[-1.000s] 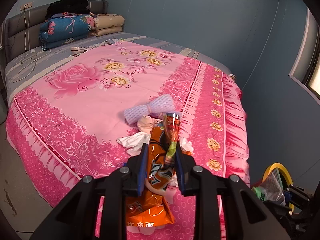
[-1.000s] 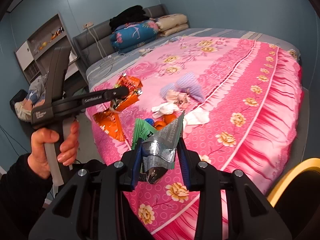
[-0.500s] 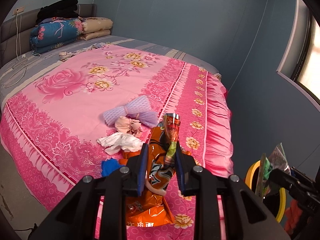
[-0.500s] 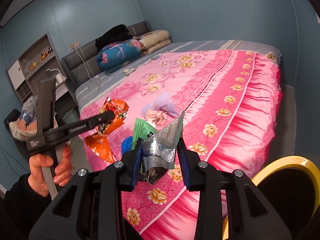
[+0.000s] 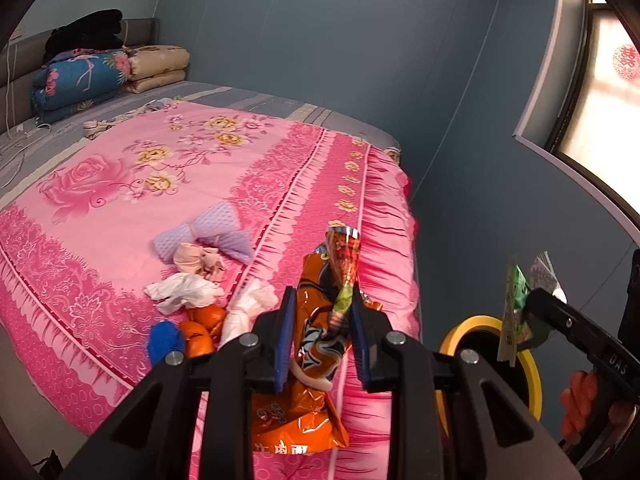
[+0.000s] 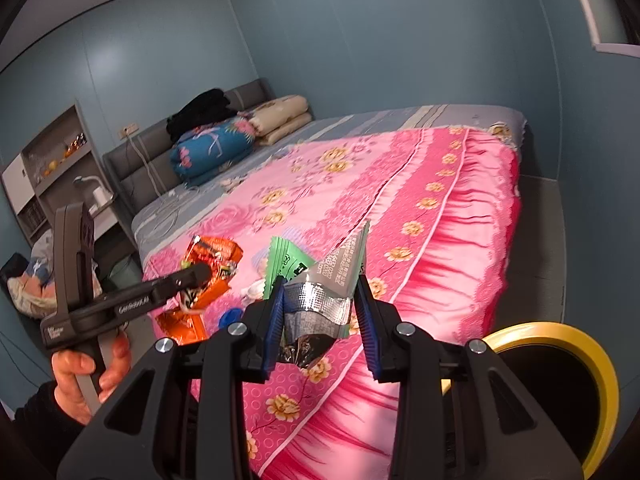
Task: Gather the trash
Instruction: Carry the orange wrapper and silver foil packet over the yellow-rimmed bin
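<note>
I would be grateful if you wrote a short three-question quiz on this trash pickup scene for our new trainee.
1. True or false: the left tongs are shut on an orange snack bag.
2. Multiple choice: the yellow-rimmed bin stands A) on the bed, B) on the floor beside the bed, C) on the shelf.
3. Fill in: the right tongs grip a silver wrapper together with a ____ packet.

Key: 1 true. 2 B. 3 green. Loose items such as the white tissue and orange peels lie on the pink bedspread.
</note>
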Demonstrator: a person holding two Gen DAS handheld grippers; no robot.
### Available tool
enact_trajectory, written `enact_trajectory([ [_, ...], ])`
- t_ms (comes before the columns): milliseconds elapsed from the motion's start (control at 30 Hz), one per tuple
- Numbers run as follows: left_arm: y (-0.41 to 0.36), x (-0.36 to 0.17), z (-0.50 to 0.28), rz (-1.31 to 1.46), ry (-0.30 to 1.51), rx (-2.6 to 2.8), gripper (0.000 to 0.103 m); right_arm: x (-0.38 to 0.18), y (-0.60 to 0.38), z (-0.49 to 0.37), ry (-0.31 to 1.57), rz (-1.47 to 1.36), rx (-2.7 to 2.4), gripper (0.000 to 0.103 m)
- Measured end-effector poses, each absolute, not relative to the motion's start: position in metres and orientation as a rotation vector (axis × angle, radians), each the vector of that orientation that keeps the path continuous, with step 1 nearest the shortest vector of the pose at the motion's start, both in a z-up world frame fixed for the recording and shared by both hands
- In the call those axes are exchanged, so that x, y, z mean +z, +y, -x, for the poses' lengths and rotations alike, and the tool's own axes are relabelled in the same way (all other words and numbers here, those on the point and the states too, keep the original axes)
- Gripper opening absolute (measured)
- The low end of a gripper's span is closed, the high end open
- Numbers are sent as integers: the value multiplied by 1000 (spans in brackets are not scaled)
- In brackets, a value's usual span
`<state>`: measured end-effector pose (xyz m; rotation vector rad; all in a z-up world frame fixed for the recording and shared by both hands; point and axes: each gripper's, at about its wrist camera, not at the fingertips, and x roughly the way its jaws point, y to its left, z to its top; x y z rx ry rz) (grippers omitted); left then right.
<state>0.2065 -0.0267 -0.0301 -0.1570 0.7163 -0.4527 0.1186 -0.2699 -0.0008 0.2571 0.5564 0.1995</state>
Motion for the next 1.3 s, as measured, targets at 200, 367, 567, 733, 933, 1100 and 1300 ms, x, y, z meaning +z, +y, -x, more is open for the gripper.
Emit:
enact_trajectory([
  [200, -53, -24, -197, 139, 708, -501, 24, 9, -292, -108, 521, -281, 149, 33],
  [367, -73, -22, -190, 130, 712, -535, 24, 14, -309, -99, 502, -312, 108, 33],
  [567, -100, -22, -184, 114, 718, -582, 24, 20, -331, -86, 470, -335, 55, 33],
  [733, -128, -24, -179, 92, 728, -632, 24, 23, -349, -75, 445, -348, 4, 33],
  [933, -159, -29, -172, 63, 742, -691, 24, 24, -372, -63, 417, -361, -70, 33],
  [1100, -180, -39, -167, 46, 770, -731, 24, 21, -387, -61, 408, -379, -114, 33],
  [1300, -206, -51, -163, 21, 807, -775, 24, 17, -409, -52, 397, -395, -178, 33],
])
